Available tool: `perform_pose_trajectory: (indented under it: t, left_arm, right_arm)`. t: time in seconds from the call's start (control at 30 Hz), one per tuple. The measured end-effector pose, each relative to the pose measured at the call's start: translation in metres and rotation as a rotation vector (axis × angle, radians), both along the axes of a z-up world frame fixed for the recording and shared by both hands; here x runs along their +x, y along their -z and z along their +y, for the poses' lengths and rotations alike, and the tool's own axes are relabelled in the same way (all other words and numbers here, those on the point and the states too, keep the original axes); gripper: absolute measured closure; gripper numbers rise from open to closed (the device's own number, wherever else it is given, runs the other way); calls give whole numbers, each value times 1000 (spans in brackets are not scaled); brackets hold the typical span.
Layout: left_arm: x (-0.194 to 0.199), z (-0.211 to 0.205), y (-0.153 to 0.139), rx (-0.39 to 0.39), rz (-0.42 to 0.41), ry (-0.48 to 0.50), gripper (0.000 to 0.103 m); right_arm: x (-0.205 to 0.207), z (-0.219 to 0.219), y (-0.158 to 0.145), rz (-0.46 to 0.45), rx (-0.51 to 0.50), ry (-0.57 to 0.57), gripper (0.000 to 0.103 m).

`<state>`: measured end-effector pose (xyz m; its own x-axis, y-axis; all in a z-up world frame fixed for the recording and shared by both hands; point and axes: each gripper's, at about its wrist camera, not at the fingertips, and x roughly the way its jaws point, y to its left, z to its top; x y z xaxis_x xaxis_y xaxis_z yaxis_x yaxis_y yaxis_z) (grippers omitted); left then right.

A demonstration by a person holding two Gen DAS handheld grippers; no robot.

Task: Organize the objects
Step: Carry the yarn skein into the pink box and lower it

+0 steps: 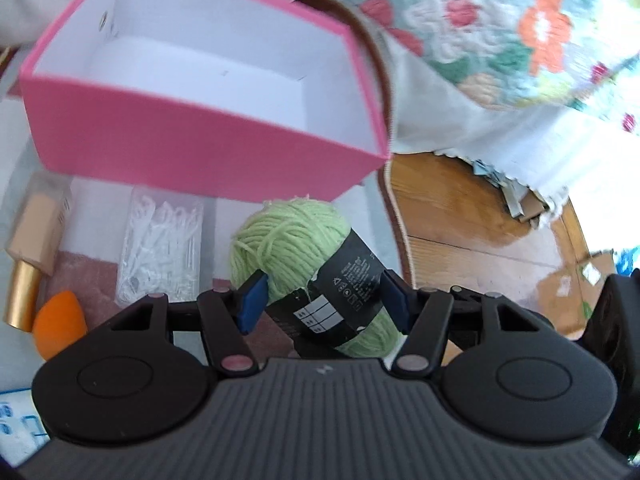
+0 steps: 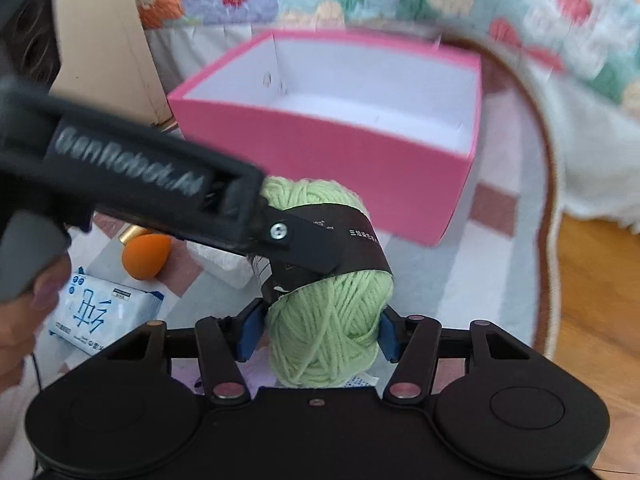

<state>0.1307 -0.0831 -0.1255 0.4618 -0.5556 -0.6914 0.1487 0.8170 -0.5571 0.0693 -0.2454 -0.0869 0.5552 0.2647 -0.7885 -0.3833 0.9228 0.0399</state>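
Because the green yarn ball (image 1: 316,280) is soft, you hold it with both the left gripper (image 1: 324,300) and right gripper (image 2: 318,332) clamped on it, before the open pink box (image 1: 200,152)

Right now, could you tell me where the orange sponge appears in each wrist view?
Left wrist: orange sponge at lower left, beside the gold tube.
Right wrist: orange sponge at left of centre, under the left gripper.
Shared landmark: pink box.

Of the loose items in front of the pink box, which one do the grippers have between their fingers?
The green yarn ball with the black label band. The left gripper and right gripper both clamp it.
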Motion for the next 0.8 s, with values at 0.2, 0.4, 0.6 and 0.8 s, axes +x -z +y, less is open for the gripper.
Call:
perform_pose_trajectory:
  t: [0.2, 0.4, 0.6, 0.8]
  left_arm:
    - [-14, 11, -50, 36, -69, 44, 43]
    - [14, 22, -106, 58, -113, 38, 43]
    - [72, 8, -143, 154, -207, 79, 43]
    - [142, -9, -118, 213, -185, 128, 43]
  right_arm:
    - [-21, 15, -36, -122, 34, 74, 41]
    - [-1, 23, -77, -218, 85, 129, 41]
    - [56, 8, -97, -232, 202, 228, 41]
    - [122, -6, -71, -143, 283, 356, 41]
